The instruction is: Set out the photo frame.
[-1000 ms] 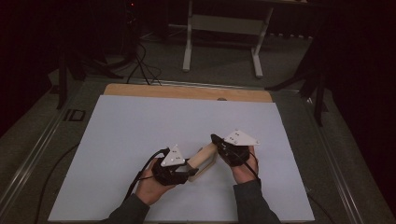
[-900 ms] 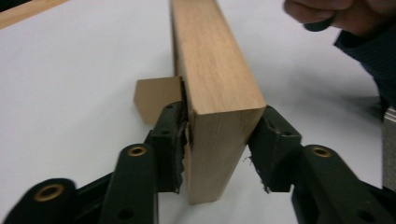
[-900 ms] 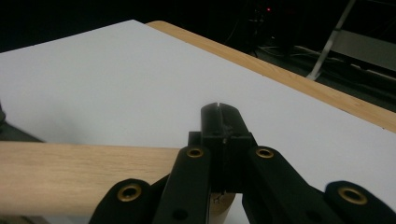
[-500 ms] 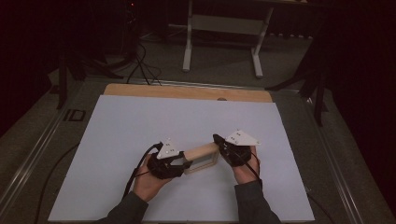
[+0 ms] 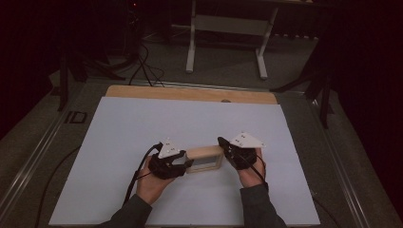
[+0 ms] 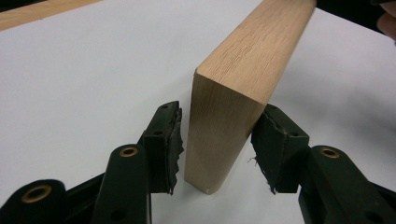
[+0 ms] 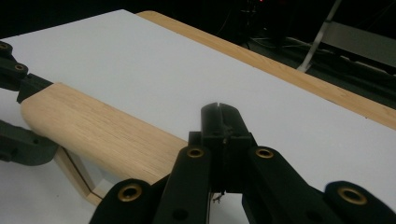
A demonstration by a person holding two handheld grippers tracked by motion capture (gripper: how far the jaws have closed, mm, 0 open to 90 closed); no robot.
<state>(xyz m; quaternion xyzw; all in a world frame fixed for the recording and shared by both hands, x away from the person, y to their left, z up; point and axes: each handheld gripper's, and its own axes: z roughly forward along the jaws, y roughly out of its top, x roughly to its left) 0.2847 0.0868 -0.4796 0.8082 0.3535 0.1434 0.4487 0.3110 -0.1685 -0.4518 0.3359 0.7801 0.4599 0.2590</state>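
Note:
A pale wooden frame (image 5: pixel 204 159) stands on edge on the white sheet between my two grippers. In the left gripper view its rounded end (image 6: pixel 224 116) sits between the jaws of my left gripper (image 6: pixel 217 144). These jaws have just been opening: a gap shows at the left pad (image 6: pixel 163 144), and the right pad (image 6: pixel 275 149) lies close beside the wood. My left gripper (image 5: pixel 187 164) is at the frame's left end. My right gripper (image 5: pixel 222 142) is at its right end, jaws shut with nothing between them (image 7: pixel 219 116), and the frame's top rail (image 7: pixel 102 126) runs off to their left.
The white sheet (image 5: pixel 142 123) covers the table, with a bare wooden strip (image 5: pixel 190 93) along the far edge. A white stand (image 5: pixel 225 28) and cables (image 5: pixel 142 61) are on the dark floor beyond. Black cables trail from my grippers toward the near edge.
The frame, slanted up toward the right gripper a second ago, now runs level between the grippers. The left hand has shifted a little, and the right hand has stayed put.

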